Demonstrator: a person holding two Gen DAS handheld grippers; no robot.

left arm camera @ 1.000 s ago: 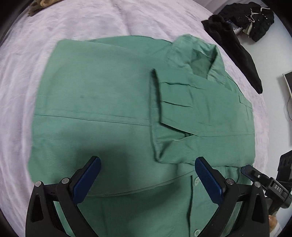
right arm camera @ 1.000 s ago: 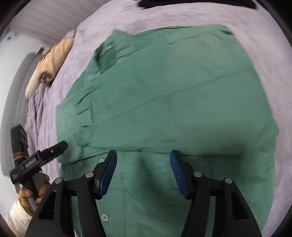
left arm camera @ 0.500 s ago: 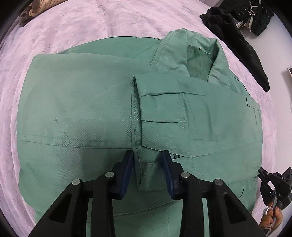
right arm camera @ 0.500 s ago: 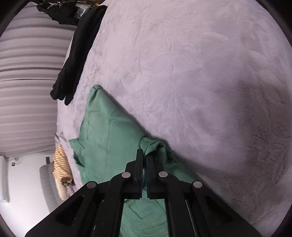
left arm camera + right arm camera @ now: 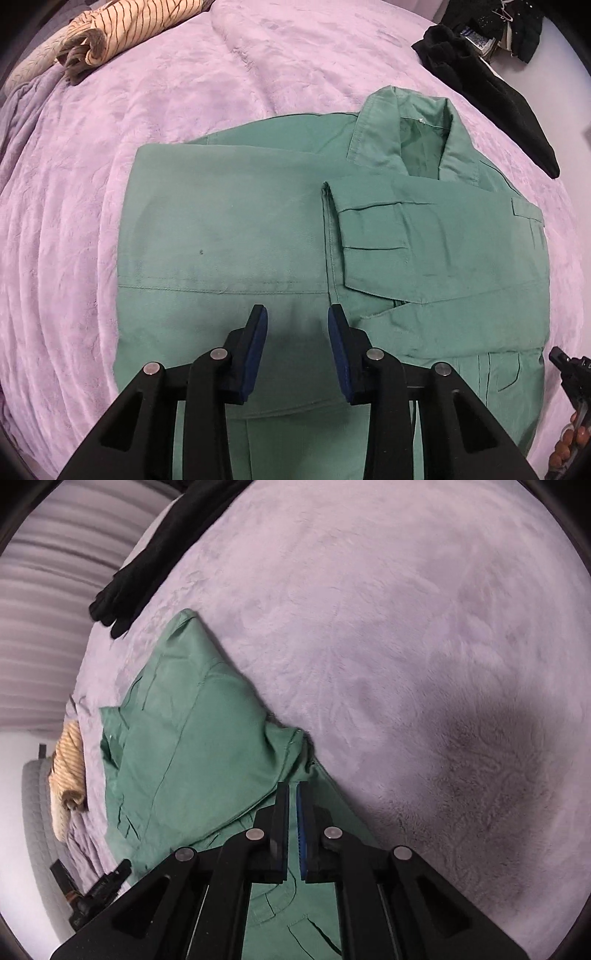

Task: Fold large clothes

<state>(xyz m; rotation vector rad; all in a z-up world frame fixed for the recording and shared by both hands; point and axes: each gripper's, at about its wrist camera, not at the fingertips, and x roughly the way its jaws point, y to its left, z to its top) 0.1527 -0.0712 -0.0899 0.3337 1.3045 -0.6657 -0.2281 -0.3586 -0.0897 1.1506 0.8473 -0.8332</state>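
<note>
The green shirt [image 5: 258, 236] is spread out on the purple bedspread [image 5: 110, 129] with both sleeves folded in across the body, collar at the far end. The left gripper [image 5: 297, 314] hangs right above the lower middle of it, jaws a bit apart with nothing pinched between them. The right gripper [image 5: 292, 794] is over at the shirt's side edge, clamped down on a bunched-up bit of the fabric. No containers or readable writing.
</note>
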